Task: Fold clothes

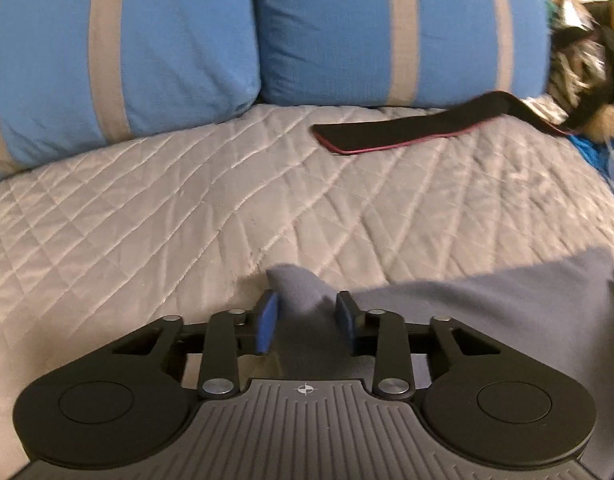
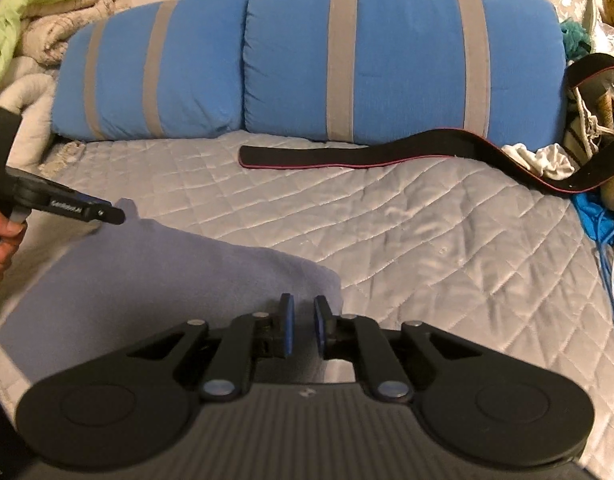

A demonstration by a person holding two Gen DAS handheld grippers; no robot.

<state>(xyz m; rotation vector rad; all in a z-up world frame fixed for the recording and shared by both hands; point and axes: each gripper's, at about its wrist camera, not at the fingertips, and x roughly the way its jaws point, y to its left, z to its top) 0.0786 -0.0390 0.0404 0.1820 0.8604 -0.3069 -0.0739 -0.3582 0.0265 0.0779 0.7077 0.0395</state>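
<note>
Grey-blue fleece garment (image 2: 155, 280) lies spread on the near part of a pale grey quilted bedspread (image 1: 187, 200), its far left corner raised. Two blue pillows with grey stripes (image 2: 307, 64) line the far edge, and a long black strap with red piping (image 2: 347, 156) lies just before them. Left gripper (image 1: 305, 316) pinches the raised corner fold between its blue pads. Right gripper (image 2: 304, 322) hovers over the garment's right edge, jaws slightly apart, nothing between them.

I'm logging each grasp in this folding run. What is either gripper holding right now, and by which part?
Left gripper has a corner of the grey-blue cloth bunched between its fingers. Right gripper shows a clear gap, nothing visibly held.
</note>
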